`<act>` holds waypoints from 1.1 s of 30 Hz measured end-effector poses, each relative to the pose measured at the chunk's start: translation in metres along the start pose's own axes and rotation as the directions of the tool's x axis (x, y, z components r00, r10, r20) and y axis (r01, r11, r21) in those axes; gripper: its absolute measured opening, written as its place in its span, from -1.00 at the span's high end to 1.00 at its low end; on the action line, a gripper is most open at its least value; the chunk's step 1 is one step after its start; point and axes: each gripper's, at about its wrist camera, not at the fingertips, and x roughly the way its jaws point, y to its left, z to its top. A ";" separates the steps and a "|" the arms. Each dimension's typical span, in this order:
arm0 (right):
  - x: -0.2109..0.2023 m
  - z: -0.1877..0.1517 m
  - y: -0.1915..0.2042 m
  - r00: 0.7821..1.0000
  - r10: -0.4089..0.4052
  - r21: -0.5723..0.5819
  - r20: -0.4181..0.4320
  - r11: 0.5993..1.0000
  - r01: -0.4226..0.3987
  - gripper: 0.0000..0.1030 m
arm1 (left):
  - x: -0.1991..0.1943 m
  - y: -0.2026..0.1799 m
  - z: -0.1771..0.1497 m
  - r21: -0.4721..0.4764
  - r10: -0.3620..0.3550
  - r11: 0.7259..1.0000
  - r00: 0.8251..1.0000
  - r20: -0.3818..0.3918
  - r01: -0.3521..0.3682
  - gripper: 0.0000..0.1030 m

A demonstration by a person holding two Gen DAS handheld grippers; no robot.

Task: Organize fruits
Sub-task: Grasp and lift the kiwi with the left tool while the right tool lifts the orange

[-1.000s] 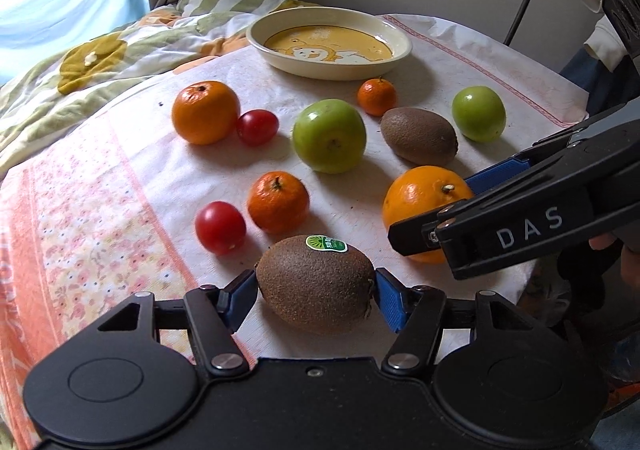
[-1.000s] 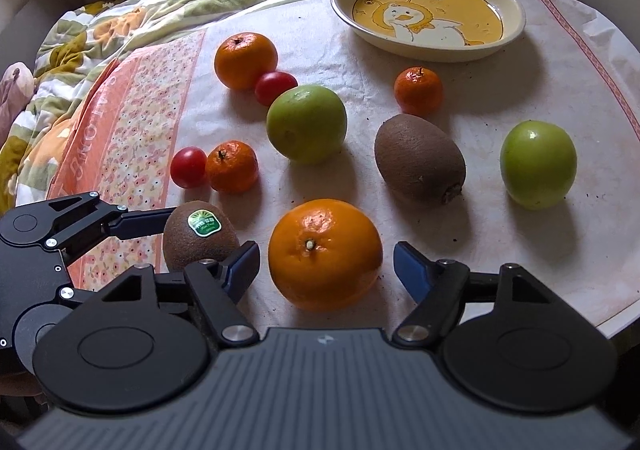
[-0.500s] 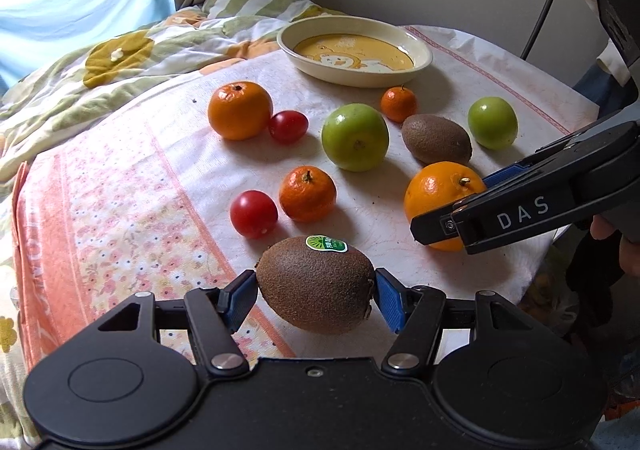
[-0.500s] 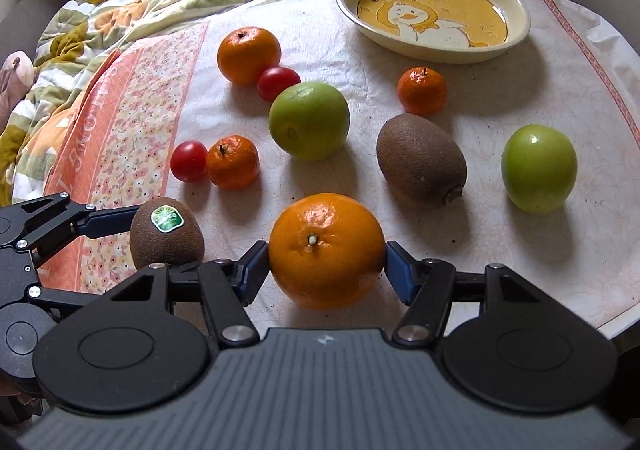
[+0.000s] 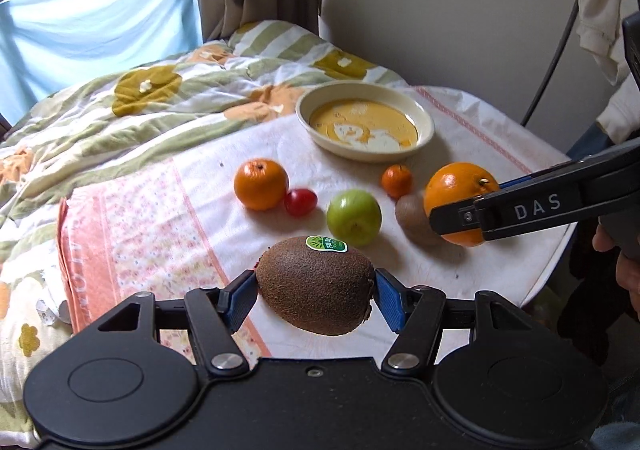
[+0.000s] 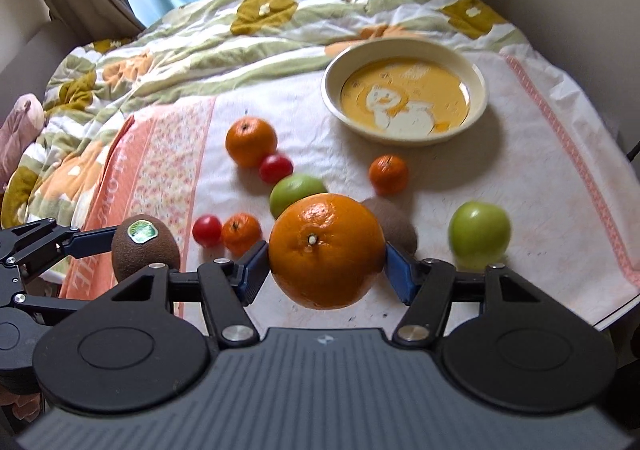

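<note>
My left gripper (image 5: pixel 312 298) is shut on a brown kiwi with a green sticker (image 5: pixel 316 284) and holds it above the table; the kiwi also shows in the right wrist view (image 6: pixel 144 246). My right gripper (image 6: pixel 326 270) is shut on a large orange (image 6: pixel 326 250), lifted off the cloth; the orange also shows in the left wrist view (image 5: pixel 456 194). A cream bowl with a yellow duck picture (image 6: pixel 404 90) stands empty at the back. On the cloth lie a second kiwi (image 6: pixel 396 226), two green apples (image 6: pixel 478 232) (image 5: pixel 354 216), oranges and tomatoes.
A medium orange (image 6: pixel 250 140), a small mandarin (image 6: pixel 388 174), another mandarin (image 6: pixel 240 232) and two red tomatoes (image 6: pixel 276 168) (image 6: pixel 206 230) lie on the white cloth. A flowered quilt (image 6: pixel 180 50) covers the left and back. The table edge (image 6: pixel 616 310) runs along the right front.
Both grippers have risen. The right gripper closed on the large orange and lifted it off the cloth. The left gripper lifted the kiwi higher.
</note>
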 end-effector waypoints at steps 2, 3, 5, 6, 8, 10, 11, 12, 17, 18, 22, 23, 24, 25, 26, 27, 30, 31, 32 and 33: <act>-0.008 0.007 -0.009 1.000 -0.003 0.009 0.019 1.000 0.003 -0.50 | -0.004 -0.002 0.009 -0.012 0.012 1.000 1.000 0.018 -0.012 -0.31; -0.011 0.011 -0.014 1.000 -0.004 0.011 0.027 1.000 0.004 -0.50 | -0.006 -0.003 0.014 -0.017 0.019 1.000 0.999 0.028 -0.018 -0.31; -0.016 0.019 -0.023 0.999 -0.013 0.008 0.043 1.000 0.012 -0.50 | -0.008 -0.008 0.024 -0.023 0.040 0.999 0.998 0.046 -0.039 -0.31; -0.018 0.022 -0.028 0.999 -0.017 0.005 0.049 1.000 0.017 -0.50 | -0.008 -0.010 0.030 -0.024 0.045 0.999 0.998 0.053 -0.044 -0.31; -0.021 0.032 -0.040 0.998 -0.019 0.002 0.060 1.000 0.019 -0.50 | -0.006 -0.015 0.042 -0.033 0.052 0.998 0.997 0.061 -0.050 -0.31; -0.023 0.043 -0.052 0.998 -0.007 0.001 0.066 1.000 0.007 -0.50 | -0.003 -0.021 0.055 -0.049 0.057 0.997 0.996 0.069 -0.054 -0.31; -0.023 0.050 -0.059 0.998 -0.001 0.001 0.068 1.000 0.001 -0.50 | -0.002 -0.024 0.061 -0.057 0.062 0.997 0.995 0.074 -0.058 -0.31; -0.023 0.057 -0.066 0.997 0.004 -0.001 0.071 1.000 -0.004 -0.50 | 0.001 -0.028 0.069 -0.064 0.067 0.996 0.995 0.079 -0.062 -0.31; -0.016 0.097 -0.098 0.995 0.019 -0.045 0.099 0.999 -0.015 -0.50 | 0.026 -0.042 0.106 -0.101 0.099 0.991 0.991 0.087 -0.090 -0.31; -0.013 0.105 -0.104 0.994 0.025 -0.053 0.103 0.998 -0.020 -0.50 | 0.033 -0.045 0.114 -0.108 0.105 0.990 0.991 0.085 -0.096 -0.31; 0.007 0.139 -0.130 0.992 0.062 -0.105 0.108 0.993 -0.051 -0.50 | 0.064 -0.052 0.142 -0.126 0.141 0.983 0.987 0.079 -0.130 -0.31; 0.013 0.147 -0.134 0.992 0.073 -0.117 0.105 0.991 -0.061 -0.50 | 0.072 -0.054 0.148 -0.127 0.152 0.982 0.986 0.076 -0.141 -0.31; 0.019 0.154 -0.139 0.992 0.082 -0.132 0.099 0.989 -0.068 -0.50 | 0.081 -0.055 0.154 -0.131 0.160 0.980 0.984 0.074 -0.150 -0.31; 0.026 0.161 -0.142 0.992 0.087 -0.147 0.094 0.986 -0.072 -0.50 | 0.091 -0.056 0.160 -0.136 0.164 0.979 0.984 0.072 -0.153 -0.31; 0.033 0.170 -0.145 0.992 0.093 -0.165 0.090 0.983 -0.077 -0.50 | 0.103 -0.057 0.166 -0.139 0.166 0.978 0.984 0.069 -0.156 -0.31; 0.041 0.177 -0.147 0.991 0.099 -0.179 0.084 0.980 -0.083 -0.50 | 0.115 -0.057 0.171 -0.140 0.169 0.977 0.984 0.063 -0.159 -0.31; 0.065 0.197 -0.152 0.991 0.117 -0.210 0.060 0.972 -0.103 -0.50 | 0.150 -0.057 0.182 -0.143 0.173 0.976 0.984 0.037 -0.166 -0.31; 0.072 0.203 -0.153 0.991 0.126 -0.218 0.052 0.970 -0.111 -0.50 | 0.163 -0.058 0.186 -0.141 0.175 0.975 0.984 0.024 -0.170 -0.31; 0.081 0.207 -0.153 0.990 0.133 -0.224 0.044 0.967 -0.120 -0.50 | 0.174 -0.058 0.188 -0.137 0.176 0.975 0.984 0.015 -0.172 -0.31; 0.089 0.211 -0.154 0.990 0.138 -0.227 0.036 0.966 -0.126 -0.50 | 0.187 -0.058 0.190 -0.130 0.177 0.976 0.984 0.003 -0.175 -0.31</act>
